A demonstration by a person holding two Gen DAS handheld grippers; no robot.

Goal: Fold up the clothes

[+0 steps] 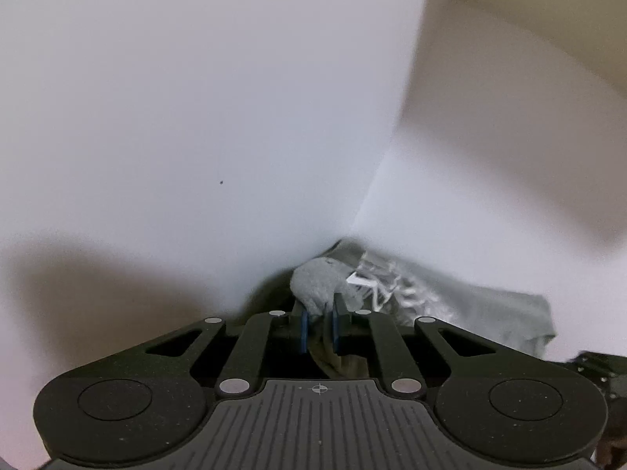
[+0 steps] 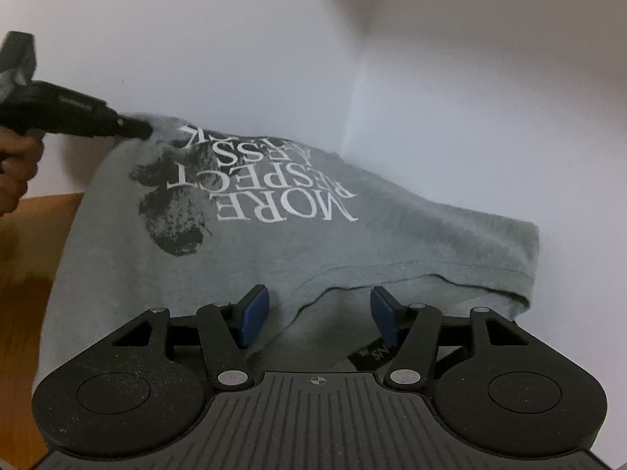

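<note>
While the soft grey T-shirt (image 2: 274, 243) with white block lettering lies rumpled on the smooth white table (image 2: 470, 137), your left gripper (image 1: 319, 327) has its blue pads pinched narrow on a bunched fold of it. Your right gripper (image 2: 319, 315) tilts down over the collar, fingers spread wide, pads off the cloth. Your hand (image 2: 15, 172) grips the left tool's handle.

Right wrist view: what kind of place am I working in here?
Probably a room at home, at a plain white work surface used for folding. A grey printed T-shirt is spread on it, and wood flooring shows past its edge. Little else is in view.
</note>
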